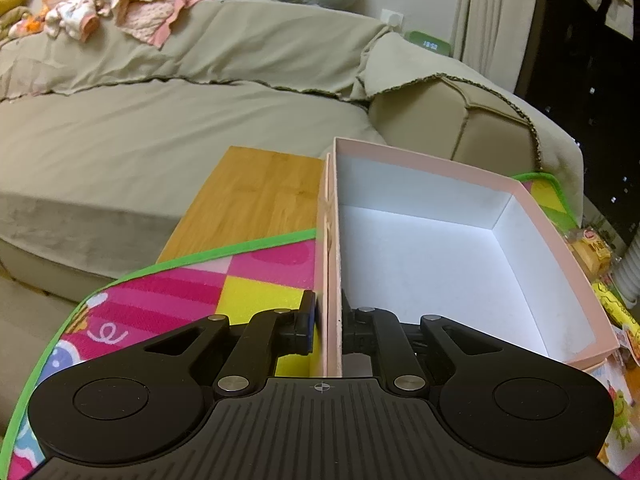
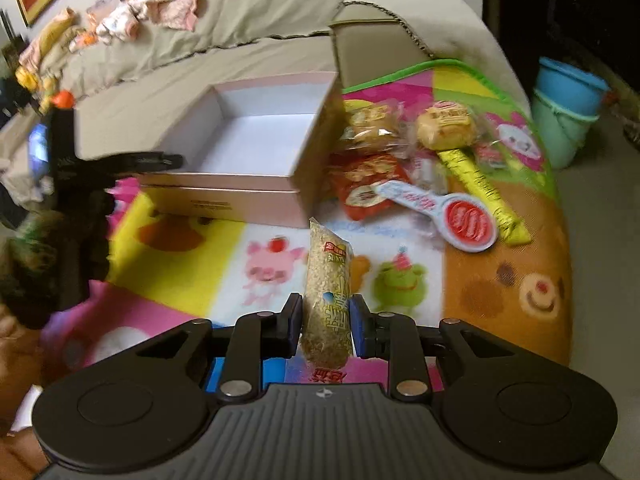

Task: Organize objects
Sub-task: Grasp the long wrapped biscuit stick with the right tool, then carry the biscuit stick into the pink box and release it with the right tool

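An open pink box (image 1: 560, 264) with a white inside stands empty on a colourful play mat (image 1: 180, 292). My left gripper (image 1: 332, 320) is shut on the box's left wall, one finger outside and one inside. The box also shows in the right wrist view (image 2: 224, 196), with the left gripper (image 2: 160, 160) at its left side. My right gripper (image 2: 326, 320) is shut on a long clear packet of grain snack (image 2: 328, 280), held above the mat in front of the box. Several snack packets (image 2: 372, 120) lie right of the box.
A yellow stick packet (image 2: 480, 188), a white spoon-shaped packet (image 2: 452, 212) and a red packet (image 2: 368, 188) lie on the mat (image 2: 500, 280). A beige sofa (image 1: 160, 120) with clothes stands behind. A wooden board (image 1: 256, 196) lies left of the box. Blue and green buckets (image 2: 568, 108) stand at the right.
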`<state>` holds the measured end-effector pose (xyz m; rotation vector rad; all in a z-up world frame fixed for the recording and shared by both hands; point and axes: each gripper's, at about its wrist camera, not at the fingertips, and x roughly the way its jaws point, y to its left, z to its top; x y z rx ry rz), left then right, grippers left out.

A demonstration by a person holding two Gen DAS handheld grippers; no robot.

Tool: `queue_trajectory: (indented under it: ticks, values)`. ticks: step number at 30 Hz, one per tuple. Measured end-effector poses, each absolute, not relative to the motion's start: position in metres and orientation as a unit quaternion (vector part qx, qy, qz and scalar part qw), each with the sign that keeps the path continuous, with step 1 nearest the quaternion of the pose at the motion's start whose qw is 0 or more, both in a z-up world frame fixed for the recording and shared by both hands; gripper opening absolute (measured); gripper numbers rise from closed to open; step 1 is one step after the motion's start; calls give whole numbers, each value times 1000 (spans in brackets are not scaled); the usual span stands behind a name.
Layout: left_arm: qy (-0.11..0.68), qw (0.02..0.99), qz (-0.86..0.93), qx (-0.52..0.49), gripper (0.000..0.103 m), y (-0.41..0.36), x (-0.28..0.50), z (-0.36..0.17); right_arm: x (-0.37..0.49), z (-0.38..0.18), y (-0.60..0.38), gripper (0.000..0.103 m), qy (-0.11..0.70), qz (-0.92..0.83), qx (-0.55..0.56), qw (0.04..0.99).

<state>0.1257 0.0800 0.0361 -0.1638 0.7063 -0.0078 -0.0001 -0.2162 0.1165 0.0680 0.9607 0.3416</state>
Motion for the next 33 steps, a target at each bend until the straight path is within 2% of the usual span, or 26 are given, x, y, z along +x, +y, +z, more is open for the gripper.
queue_trajectory:
  ticks: [5, 10, 19, 21, 28, 30, 32, 33]
  values:
    - [345, 935, -3, -83, 12, 80, 125, 36, 10, 151, -181, 24, 426, 229, 39, 874]
    - [347, 934, -5, -85, 12, 80, 124, 36, 69, 174, -137, 24, 378, 269, 51, 884]
    - [350, 933, -9, -87, 13, 85, 120, 37, 191, 127, -58, 25, 431, 232, 92, 867]
    - [349, 933, -9, -86, 13, 85, 120, 37, 202, 112, -52, 29, 443, 237, 111, 857]
    - [352, 932, -6, -85, 13, 86, 121, 37, 187, 118, -85, 29, 420, 267, 148, 854]
    - [352, 932, -7, -84, 13, 86, 122, 37, 173, 130, -105, 33, 398, 259, 135, 870]
    - [353, 932, -7, -85, 13, 86, 122, 38, 157, 139, -127, 42, 374, 239, 113, 889]
    - [353, 932, -7, -85, 13, 86, 122, 38, 147, 142, -138, 44, 361, 224, 97, 900]
